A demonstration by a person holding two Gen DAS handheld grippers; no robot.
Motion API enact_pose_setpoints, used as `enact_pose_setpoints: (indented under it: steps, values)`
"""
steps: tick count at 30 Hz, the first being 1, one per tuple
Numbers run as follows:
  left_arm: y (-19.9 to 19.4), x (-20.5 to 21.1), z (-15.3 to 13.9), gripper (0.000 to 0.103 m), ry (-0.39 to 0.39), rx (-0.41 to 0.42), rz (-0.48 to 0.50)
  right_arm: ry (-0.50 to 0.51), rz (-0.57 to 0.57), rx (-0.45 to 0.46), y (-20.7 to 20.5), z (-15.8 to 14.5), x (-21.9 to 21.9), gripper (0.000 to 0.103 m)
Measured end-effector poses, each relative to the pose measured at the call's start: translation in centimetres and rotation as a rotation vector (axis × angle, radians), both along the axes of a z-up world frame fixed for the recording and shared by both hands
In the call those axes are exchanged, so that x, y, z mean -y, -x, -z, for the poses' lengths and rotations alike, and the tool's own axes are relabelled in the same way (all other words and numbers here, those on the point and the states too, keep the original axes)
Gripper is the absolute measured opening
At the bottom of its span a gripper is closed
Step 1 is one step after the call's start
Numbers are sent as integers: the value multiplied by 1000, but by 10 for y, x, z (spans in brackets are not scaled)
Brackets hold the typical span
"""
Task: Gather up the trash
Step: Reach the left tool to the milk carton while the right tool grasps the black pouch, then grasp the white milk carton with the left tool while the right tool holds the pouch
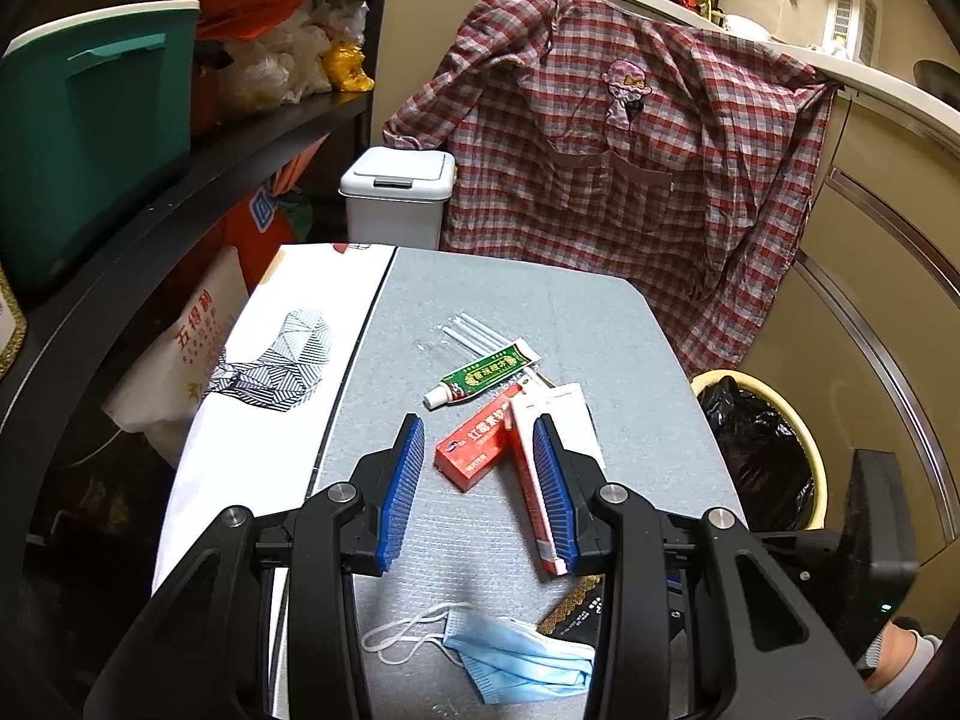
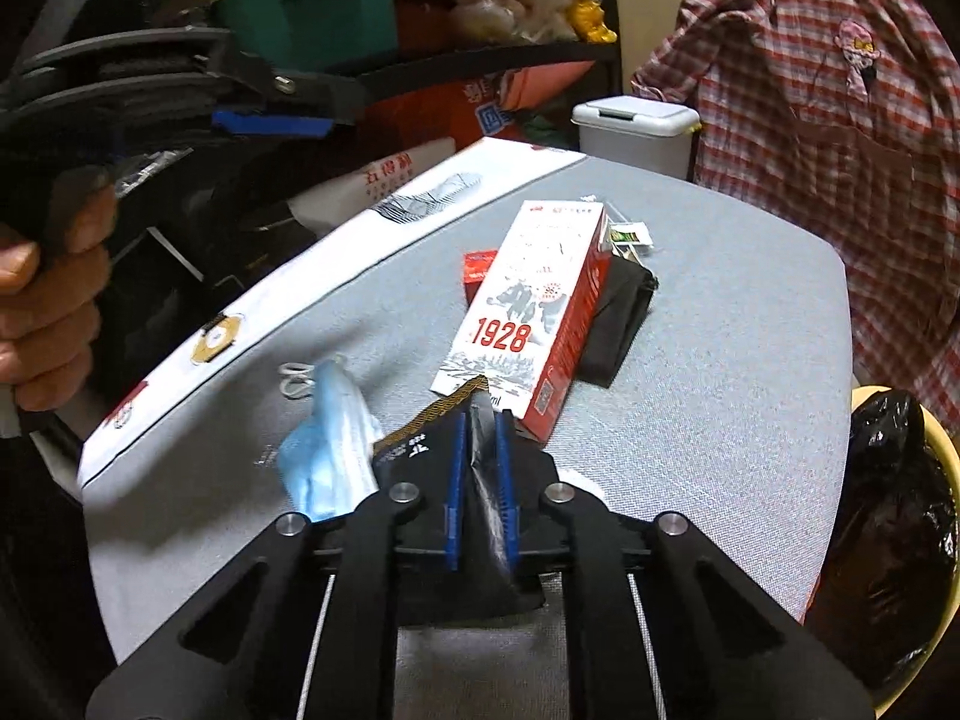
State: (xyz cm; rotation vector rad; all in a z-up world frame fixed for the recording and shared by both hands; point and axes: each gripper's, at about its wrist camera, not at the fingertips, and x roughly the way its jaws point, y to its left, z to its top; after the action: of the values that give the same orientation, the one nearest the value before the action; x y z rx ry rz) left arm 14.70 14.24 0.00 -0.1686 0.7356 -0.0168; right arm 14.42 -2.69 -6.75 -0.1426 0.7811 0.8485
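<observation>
Currently the right gripper (image 2: 479, 438) is seen with its blue fingers (image 2: 456, 480) clenched on a black wrapper (image 2: 420, 450) with a gold patterned edge, held at the near end of the grey surface (image 2: 720, 348). Just left of the wrapper a crumpled blue face mask (image 2: 327, 438) lies on the surface, its white ear loops trailing toward the far side. Beyond the wrapper a red and white carton (image 2: 528, 312) marked 1928 is laid flat, with a folded black item (image 2: 621, 312) tucked against its right side and a small red box (image 2: 480, 270) partly hidden behind it.

The left gripper (image 1: 477, 468) is held above the surface with its fingers (image 1: 402, 480) released and spread wide; nothing is gripped between them. Between and beyond them the red box (image 1: 480, 444) and a red and white tube (image 1: 534, 480) are seen, and farther off a green tube (image 1: 480, 375) lies beside some clear plastic sticks (image 1: 474, 330). The mask (image 1: 516, 657) shows below the gripper.

Off the right edge of the surface, a yellow bin (image 2: 936, 438) lined with a black bag (image 2: 888, 528) stands low. At the far end, a small white lidded bin (image 1: 396, 192) is placed beside a hanging plaid shirt (image 1: 630, 180).
</observation>
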Motion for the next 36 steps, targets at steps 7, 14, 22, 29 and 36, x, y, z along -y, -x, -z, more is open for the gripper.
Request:
enact_pose_setpoints:
  steps: [7, 14, 22, 29, 36]
  values:
    - [-7, 11, 6, 37, -9, -15, 9, -100, 19, -18, -1, -20, 26, 2]
    - [-18, 27, 21, 51, 22, -64, 29, -184, 100, 1, -6, -39, 63, 2]
    - [-41, 56, 58, 62, 42, -169, 56, -183, 211, 8, -17, -35, 98, 2]
    - [-53, 71, 79, 62, 10, -221, 71, -172, 247, 19, -22, -32, 110, 2]
    - [-54, 73, 86, 62, -4, -243, 76, -163, 282, 17, -29, -28, 113, 2]
